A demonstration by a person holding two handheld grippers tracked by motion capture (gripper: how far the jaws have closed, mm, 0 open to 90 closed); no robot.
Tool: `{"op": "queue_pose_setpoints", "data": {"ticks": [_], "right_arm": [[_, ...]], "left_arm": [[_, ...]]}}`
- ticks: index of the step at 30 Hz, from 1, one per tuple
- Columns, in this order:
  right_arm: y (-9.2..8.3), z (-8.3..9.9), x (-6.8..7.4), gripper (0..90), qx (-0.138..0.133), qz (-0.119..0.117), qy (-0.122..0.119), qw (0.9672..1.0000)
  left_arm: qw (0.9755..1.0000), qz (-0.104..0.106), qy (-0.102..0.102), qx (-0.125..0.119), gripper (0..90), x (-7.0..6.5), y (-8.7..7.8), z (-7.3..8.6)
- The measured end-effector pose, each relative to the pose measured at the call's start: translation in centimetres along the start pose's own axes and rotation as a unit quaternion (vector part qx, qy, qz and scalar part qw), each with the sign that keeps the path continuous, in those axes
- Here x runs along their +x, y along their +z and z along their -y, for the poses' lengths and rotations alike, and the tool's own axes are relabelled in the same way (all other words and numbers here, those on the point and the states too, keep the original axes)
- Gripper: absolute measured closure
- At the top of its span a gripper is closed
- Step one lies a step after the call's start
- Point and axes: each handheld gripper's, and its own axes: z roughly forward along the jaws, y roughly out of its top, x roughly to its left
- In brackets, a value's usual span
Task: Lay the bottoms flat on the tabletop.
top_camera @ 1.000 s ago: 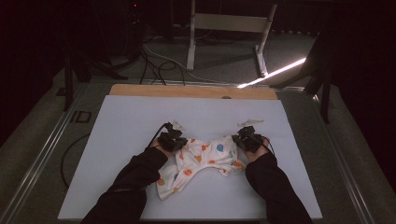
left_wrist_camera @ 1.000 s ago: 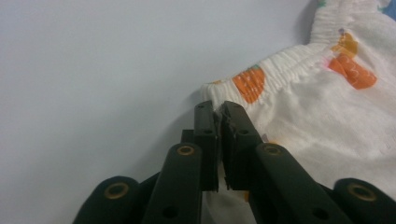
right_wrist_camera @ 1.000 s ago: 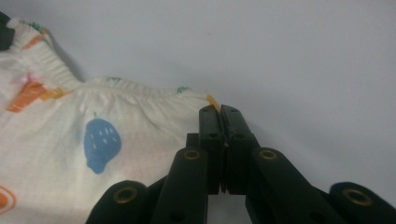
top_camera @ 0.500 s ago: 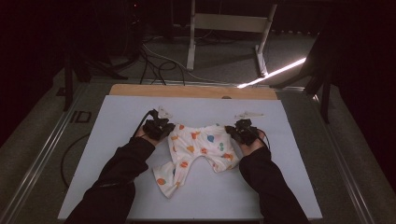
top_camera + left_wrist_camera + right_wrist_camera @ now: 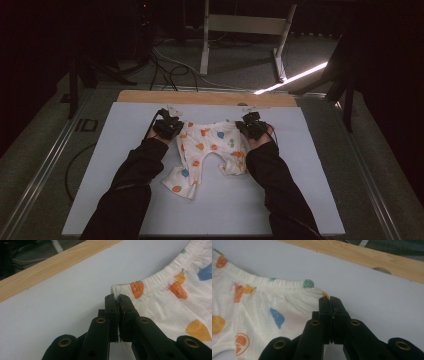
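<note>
A small pair of white baby trousers (image 5: 210, 150) printed with orange, blue and green shapes lies flat on the pale surface (image 5: 310, 170), toward its far half and about midway across; the elastic waistband (image 5: 160, 277) runs along the far side, nearly straight between the two grippers, and the two short legs point back toward the person, the left one reaching nearer than the right; in the high view the cloth lies spread with little slack at the waist.

The left gripper (image 5: 169, 126) sits at the left corner of the waistband; in the left gripper view its jaws are pressed together with the very corner of the cloth pinched between the tips (image 5: 118, 300). The right gripper (image 5: 252, 126) sits at the right corner; in the right gripper view its jaws are likewise closed tight on the edge of the fabric just below the waistband corner (image 5: 329, 301).

Dark-sleeved forearms (image 5: 135, 170) come in from the near edge to each gripper; beyond the waistband a strip of bare surface leads to a light wooden edge (image 5: 210, 97); past that lie a dark floor with cables (image 5: 165, 65) and a white metal frame (image 5: 245, 30).
</note>
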Motion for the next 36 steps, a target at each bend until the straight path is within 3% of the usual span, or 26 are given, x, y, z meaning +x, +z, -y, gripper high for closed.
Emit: {"op": "queue_pose_setpoints", "data": {"ticks": [5, 11, 12, 13, 15, 17, 20, 22, 24, 25, 26, 32, 36], "right_arm": [[1.7, -0.7, -0.2, 88.8, 0.012, 0.015, 0.006, 0.9998], [3.0, -0.4, -0.6, 88.1, 0.033, 0.026, 0.026, 0.9988], [3.2, -0.3, -0.6, 80.7, 0.036, 0.026, 0.024, 0.9987], [3.3, -0.3, -0.6, 68.6, 0.038, 0.02, 0.021, 0.9988], [3.2, -0.3, -0.5, 54.4, 0.032, 0.02, 0.021, 0.9991], [2.7, -0.5, -0.5, 40.0, 0.023, 0.019, 0.026, 0.9992], [1.9, -0.7, -0.5, 28.1, 0.013, 0.015, 0.016, 0.9997], [1.4, -0.8, -0.7, 20.2, 0.012, -0.005, 0.022, 0.9997], [0.9, -0.8, -0.6, 14.1, 0.005, -0.012, 0.021, 0.9997], [0.9, -0.8, -0.6, 14.1, 0.005, -0.012, 0.021, 0.9997], [0.7, -0.8, -0.5, 14.6, 0.004, -0.009, 0.019, 0.9998], [-0.6, -0.3, 0.3, 13.2, -0.005, -0.028, 0.004, 0.9996], [-1.5, -0.1, 0.7, 12.2, -0.02, -0.036, -0.004, 0.9991]], "left_arm": [[0.9997, -0.017, -0.018, 0.003, 86.9, 0.4, 1.2, -0.4], [0.9997, -0.018, -0.006, 0.014, 85.5, 0.3, 2.3, -0.9], [0.9997, -0.013, -0.006, 0.017, 83.4, 0.3, 2.4, -0.9], [0.9997, -0.01, -0.007, 0.019, 75.5, 0.4, 2.5, -1.0], [0.9998, -0.007, -0.017, 0.008, 55.4, 0.4, 2.4, -1.1], [0.9994, 0.01, -0.029, 0.017, 38.0, 0.6, 2.4, -1.3], [0.9996, 0.015, -0.022, 0.011, 23.7, 0.6, 1.9, -1.4], [0.9992, 0.025, -0.03, 0.009, 12.4, 0.6, 1.6, -1.5], [0.9988, 0.04, -0.027, 0.006, 8.2, 0.6, 1.4, -1.6], [0.9988, 0.04, -0.027, 0.006, 6.0, 0.6, 1.4, -1.6], [0.9981, 0.057, -0.024, 0.008, 6.0, 0.4, 1.1, -1.7], [0.9952, 0.095, -0.02, -0.009, 3.2, 0.0, -0.1, -1.7], [0.9941, 0.105, -0.017, -0.019, 2.8, -0.2, -1.1, -1.5]]}}
